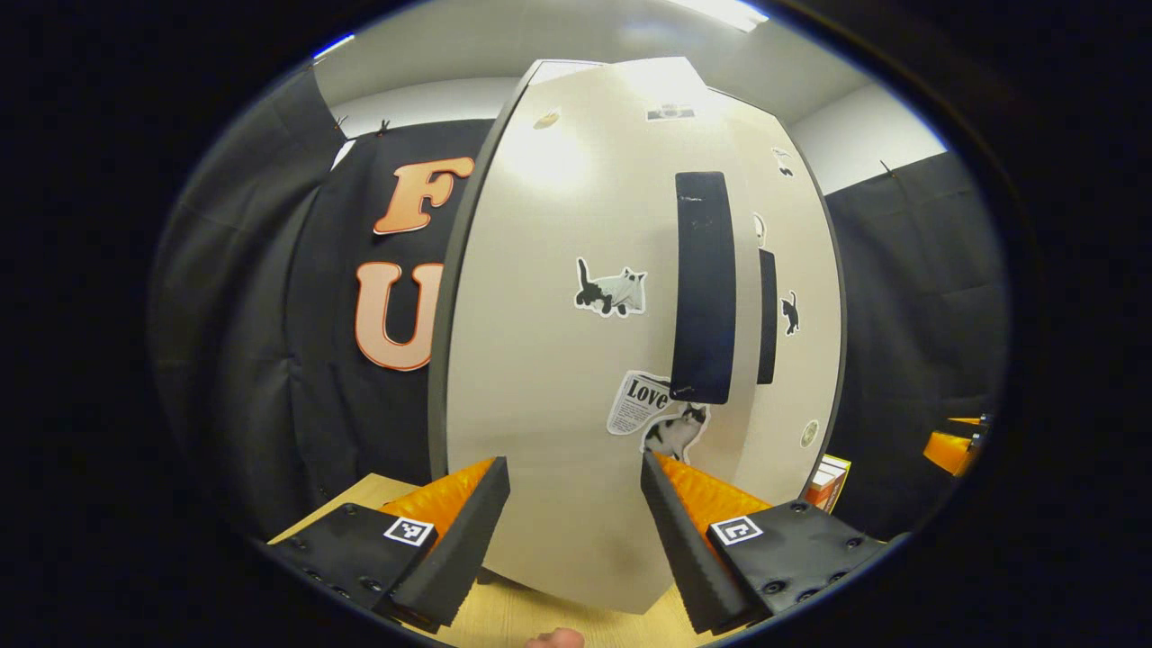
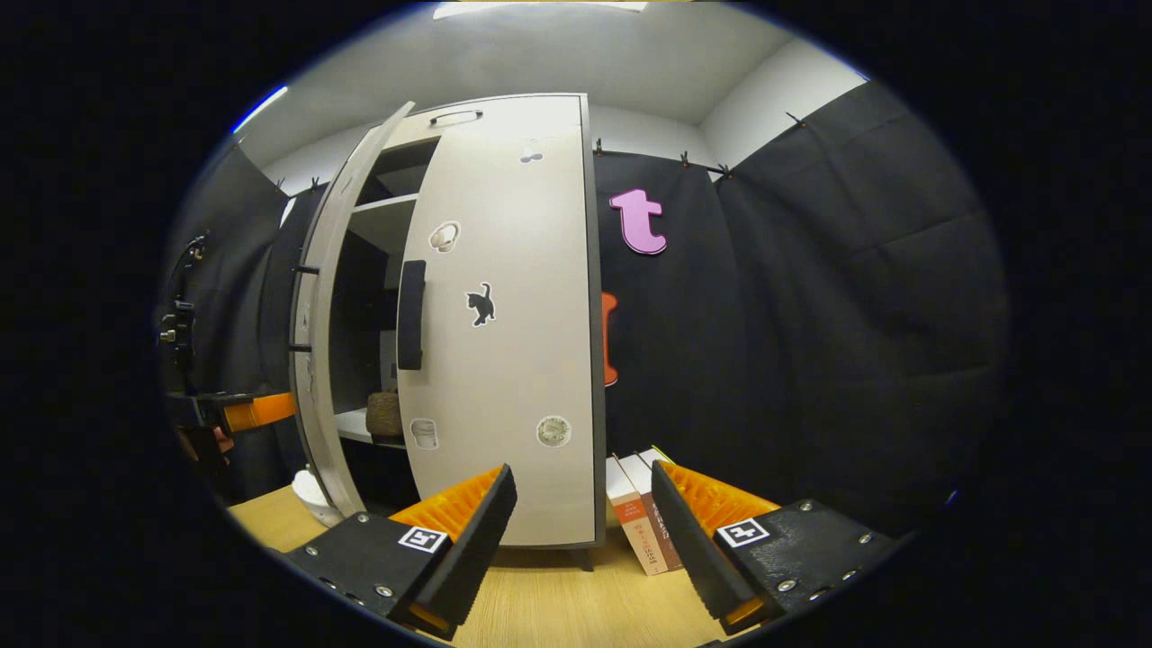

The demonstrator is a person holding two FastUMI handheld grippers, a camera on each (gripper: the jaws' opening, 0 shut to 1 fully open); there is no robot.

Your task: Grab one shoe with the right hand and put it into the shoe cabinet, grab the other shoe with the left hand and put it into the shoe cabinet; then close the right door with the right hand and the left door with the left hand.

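Note:
In the left gripper view, the shoe cabinet's left door stands close in front of my open left gripper, with nothing between the fingers. Its black handle is up and to the right. The right door lies just beyond it. In the right gripper view the right door looks shut, while the left door stands ajar. Through the gap a brown shoe rests on a shelf. My right gripper is open and empty, back from the cabinet. The left gripper sits at the left door's outer side.
The cabinet stands on a light wooden table. Two or three books lean against its right side. A white rounded thing lies at the foot of the left door. Black cloth walls close in behind and to both sides.

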